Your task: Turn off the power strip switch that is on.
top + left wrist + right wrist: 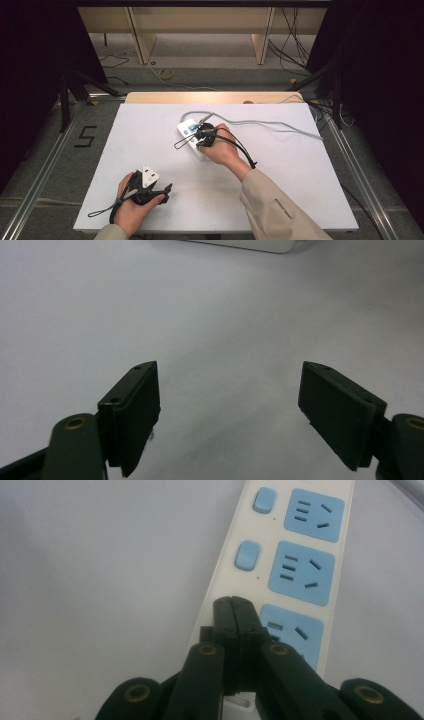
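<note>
White table (150,150) | right hand-held gripper (233,605) together, perhaps touching power strip (300,545) | left (230,390) apart

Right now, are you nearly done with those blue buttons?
Nothing looks finished yet. In hand: the shut right gripper sits over the power strip, where its nearest blue switch would be. Two more switches are untouched. The open left gripper waits on the table.
</note>
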Demonstrator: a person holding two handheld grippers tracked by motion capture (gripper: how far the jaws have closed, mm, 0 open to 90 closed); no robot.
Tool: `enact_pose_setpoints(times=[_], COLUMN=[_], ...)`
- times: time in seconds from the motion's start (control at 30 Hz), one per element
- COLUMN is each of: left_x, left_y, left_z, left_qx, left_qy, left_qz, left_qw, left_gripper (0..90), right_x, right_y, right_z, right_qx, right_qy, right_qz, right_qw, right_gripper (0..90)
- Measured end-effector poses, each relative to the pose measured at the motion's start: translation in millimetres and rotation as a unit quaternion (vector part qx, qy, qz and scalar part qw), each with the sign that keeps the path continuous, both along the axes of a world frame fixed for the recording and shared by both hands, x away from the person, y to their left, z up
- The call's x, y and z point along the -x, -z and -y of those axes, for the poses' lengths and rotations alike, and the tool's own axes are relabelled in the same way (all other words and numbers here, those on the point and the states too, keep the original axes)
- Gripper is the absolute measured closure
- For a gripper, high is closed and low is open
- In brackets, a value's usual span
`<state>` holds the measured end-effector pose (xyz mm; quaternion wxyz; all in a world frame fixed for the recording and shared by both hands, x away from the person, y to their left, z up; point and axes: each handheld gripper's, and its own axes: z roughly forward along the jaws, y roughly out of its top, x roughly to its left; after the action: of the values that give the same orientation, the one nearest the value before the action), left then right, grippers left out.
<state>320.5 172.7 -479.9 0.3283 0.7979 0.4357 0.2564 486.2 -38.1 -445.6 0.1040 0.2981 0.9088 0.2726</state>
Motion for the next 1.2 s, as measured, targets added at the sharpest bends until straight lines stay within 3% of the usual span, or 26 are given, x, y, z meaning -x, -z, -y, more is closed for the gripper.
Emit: enact_pose_setpoints(times=[0.6,1.2], left_x=[0.1,0.4], left_y=[0.5,2.8], left_z=[0.4,1.8], left_qx=[-0.003,-0.002], left_qy=[0.001,0.0], left_qz=[-0.002,-0.006], left_qw=[1.0,1.0], left_gripper=[24.6,24.6], right_x=[11.8,35.8], right_y=[-6.5,-10.4], right_z=[18.1,58.5], right_qx=[-0.016,-0.038], right_qy=[-0.008,-0.013], right_qz=[0.002,0.011], right_qw=[0.9998,0.9991], right_gripper=[88.1,82.4])
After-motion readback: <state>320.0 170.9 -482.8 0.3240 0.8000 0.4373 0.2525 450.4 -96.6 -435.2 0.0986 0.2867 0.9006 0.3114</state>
